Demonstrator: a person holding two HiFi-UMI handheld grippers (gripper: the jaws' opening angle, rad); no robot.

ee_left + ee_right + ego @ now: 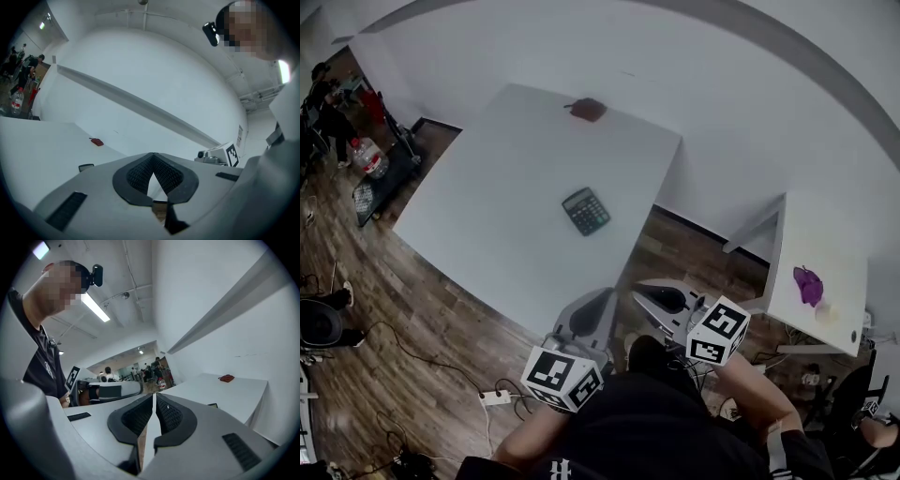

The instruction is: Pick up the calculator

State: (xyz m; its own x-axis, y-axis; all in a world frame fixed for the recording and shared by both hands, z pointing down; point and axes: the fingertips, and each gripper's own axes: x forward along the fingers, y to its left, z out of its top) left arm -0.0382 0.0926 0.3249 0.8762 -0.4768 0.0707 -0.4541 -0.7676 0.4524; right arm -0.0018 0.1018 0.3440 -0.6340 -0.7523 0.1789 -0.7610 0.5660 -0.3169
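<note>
White and almost bare, the surface [487, 216] carries the calculator [586, 211] near its middle, lying flat with keys up, well apart from a red-brown object [588, 110] at the far edge. The left tool [602, 302] and right tool [645, 296] hang off the near edge above wood floor, each with its jaws together and nothing between them. The calculator is probably light, rigid and thin with a smooth case, so it is likely to slide if nudged. Open the jaws first, then pinch across its two long side edges, clear of keys and display. Only the head view gives the calculator's orientation and the full layout. The left gripper view reduces the calculator [86, 167] to a dark sliver beyond the tool body, but confirms jaw closure directly.
</note>
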